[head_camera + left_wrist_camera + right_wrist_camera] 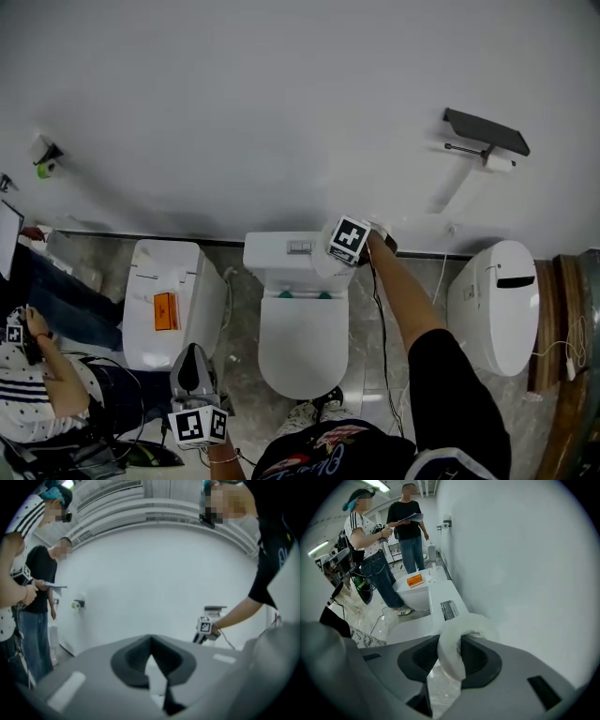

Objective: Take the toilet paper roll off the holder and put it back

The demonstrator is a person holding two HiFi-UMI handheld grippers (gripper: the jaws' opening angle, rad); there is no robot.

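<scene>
My right tongs (451, 644) grip the toilet paper roll (465, 626), pinched at its rim, above the toilet tank (440, 595), well apart from the holder (486, 131). Left tongs (151, 641) are closed, empty, apparently idle.

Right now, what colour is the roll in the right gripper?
White; the roll shows best in right gripper view.
</scene>
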